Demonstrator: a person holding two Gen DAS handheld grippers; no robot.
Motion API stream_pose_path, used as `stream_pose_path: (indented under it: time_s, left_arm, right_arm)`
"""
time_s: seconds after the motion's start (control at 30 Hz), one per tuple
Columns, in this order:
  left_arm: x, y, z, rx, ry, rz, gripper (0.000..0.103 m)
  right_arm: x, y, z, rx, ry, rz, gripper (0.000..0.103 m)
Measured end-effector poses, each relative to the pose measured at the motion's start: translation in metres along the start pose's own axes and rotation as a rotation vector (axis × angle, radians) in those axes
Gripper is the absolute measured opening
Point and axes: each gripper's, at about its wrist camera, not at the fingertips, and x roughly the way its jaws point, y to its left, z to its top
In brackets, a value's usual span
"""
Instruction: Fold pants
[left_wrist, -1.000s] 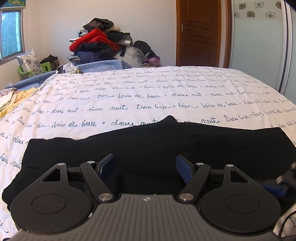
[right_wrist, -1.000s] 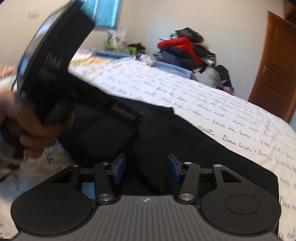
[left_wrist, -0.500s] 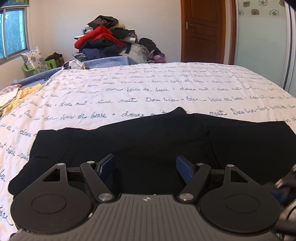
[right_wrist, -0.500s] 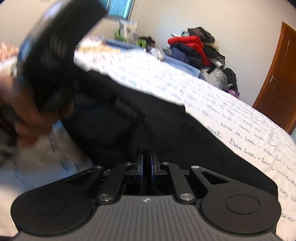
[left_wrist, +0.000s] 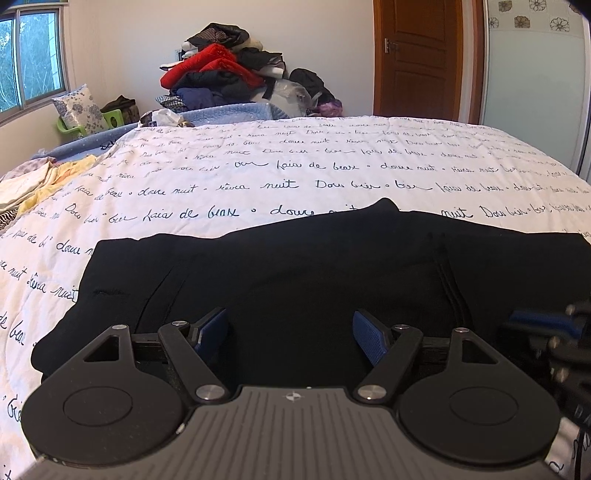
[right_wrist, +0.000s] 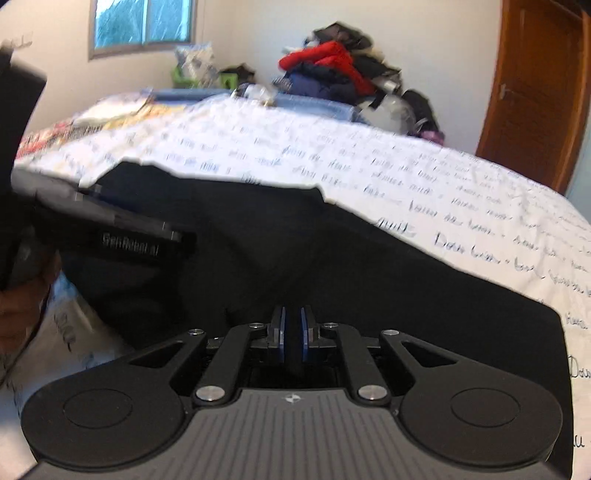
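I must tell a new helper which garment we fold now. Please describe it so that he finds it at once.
Start from the big bed with the white cover printed in blue handwriting. The black pants lie spread flat on its near edge. Every other garment sits heaped in the clothes pile by the far wall.

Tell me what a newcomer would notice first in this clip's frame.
Black pants spread flat across the near edge of a white bedspread printed with cursive French script. The right gripper is shut on the pants, the left gripper open above them. A clothes heap rises behind the bed.
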Motion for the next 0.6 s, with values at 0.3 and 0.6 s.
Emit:
stream_pose_path:
  time_s: [0.3, 0.6]
  left_arm:
    - [-0.002, 0.011, 0.000, -0.009, 0.007, 0.023, 0.077]
    - [-0.021, 0.067, 0.009, -0.159, 0.016, 0.073, 0.082]
  right_arm:
    - [-0.003, 0.002, -0.003, -0.024, 0.013, -0.032, 0.027]
    - [-0.014, 0.050, 0.019, -0.182, -0.056, 0.054, 0.028]
